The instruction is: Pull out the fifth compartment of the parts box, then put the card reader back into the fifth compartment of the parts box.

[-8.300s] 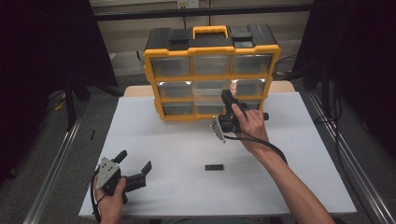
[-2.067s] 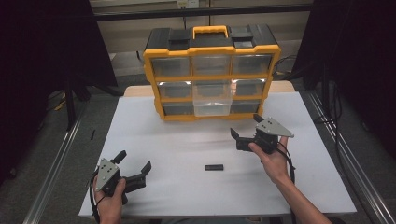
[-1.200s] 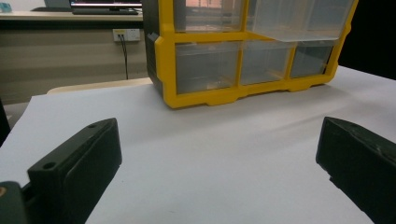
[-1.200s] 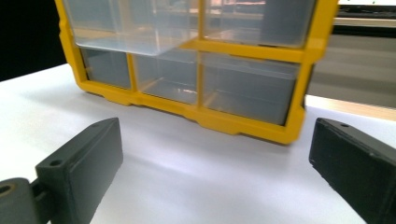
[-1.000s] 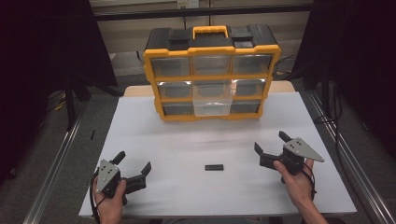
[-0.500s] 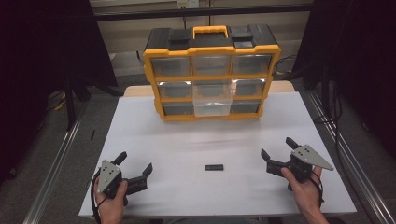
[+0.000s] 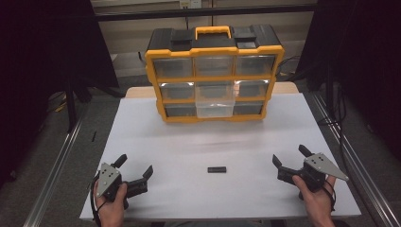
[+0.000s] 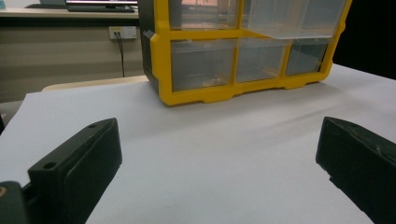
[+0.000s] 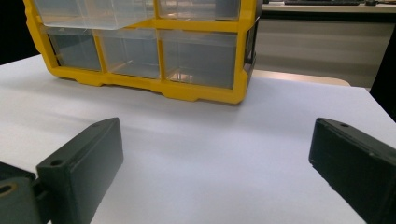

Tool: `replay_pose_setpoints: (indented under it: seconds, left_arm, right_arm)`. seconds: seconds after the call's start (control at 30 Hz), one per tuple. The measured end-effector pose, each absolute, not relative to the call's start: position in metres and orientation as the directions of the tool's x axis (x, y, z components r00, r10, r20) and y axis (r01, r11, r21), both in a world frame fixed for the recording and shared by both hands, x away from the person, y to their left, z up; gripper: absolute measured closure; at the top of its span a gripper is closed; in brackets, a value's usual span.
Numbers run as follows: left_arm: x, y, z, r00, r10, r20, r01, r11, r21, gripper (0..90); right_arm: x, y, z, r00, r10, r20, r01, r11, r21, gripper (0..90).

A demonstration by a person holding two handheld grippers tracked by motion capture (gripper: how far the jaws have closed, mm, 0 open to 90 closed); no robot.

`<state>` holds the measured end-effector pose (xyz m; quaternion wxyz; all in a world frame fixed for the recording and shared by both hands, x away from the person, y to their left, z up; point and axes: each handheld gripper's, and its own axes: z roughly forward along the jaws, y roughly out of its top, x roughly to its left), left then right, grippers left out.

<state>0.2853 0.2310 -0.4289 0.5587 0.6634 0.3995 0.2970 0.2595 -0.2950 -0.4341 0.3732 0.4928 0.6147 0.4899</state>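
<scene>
A small black bar [image 7: 217,169] lies flat on the white table [image 7: 236,142], between the two claws. Its long side runs left to right. The right claw [image 7: 288,162] and the left claw [image 7: 135,169] are both wide open and empty. The right claw looks a bit nearer to the bar.

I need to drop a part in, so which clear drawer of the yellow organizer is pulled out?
The middle drawer of the middle row: its clear front juts forward, while the other eight sit flush in the yellow organizer.
</scene>
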Motion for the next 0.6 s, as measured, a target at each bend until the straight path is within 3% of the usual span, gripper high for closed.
replay_pose_setpoints:
  seconds: [0.6]
  left_arm:
    - [0.2878,0.23,-0.4302,0.51,0.859,-0.035,0.196,-0.077,0.978,0.5]
  right_arm:
    - [0.2569,-0.2955,-0.4382,-0.234,0.972,0.032,0.254,0.029,0.967,2.3]
